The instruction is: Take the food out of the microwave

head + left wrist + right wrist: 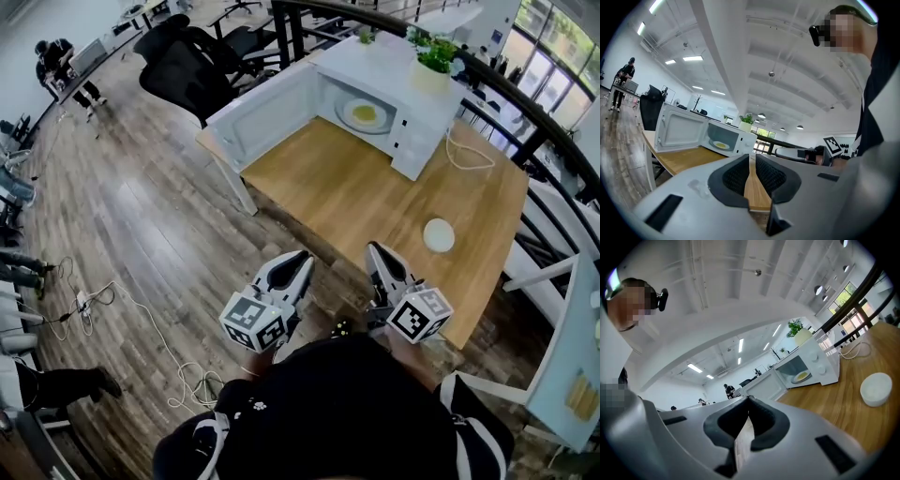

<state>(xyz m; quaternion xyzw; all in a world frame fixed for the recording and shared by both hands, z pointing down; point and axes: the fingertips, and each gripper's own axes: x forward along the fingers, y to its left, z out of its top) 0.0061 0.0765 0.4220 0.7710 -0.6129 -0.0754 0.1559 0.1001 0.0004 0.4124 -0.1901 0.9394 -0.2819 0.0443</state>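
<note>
Open-plan office. Black swivel chairs (192, 66) stand beyond the worktop's (356, 187) far-left corner. A person (58, 61) works at a desk (103, 45) along the wall, under strip ceiling lights (692, 58).

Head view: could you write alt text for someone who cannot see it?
A white microwave stands open at the far end of a wooden table, a plate of yellow food inside. The left gripper and right gripper hang by the near edge, both empty; a small white dish lies near the right one.

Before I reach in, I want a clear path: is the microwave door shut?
No, the microwave door stands swung wide open, with the plate of food visible inside.
</note>
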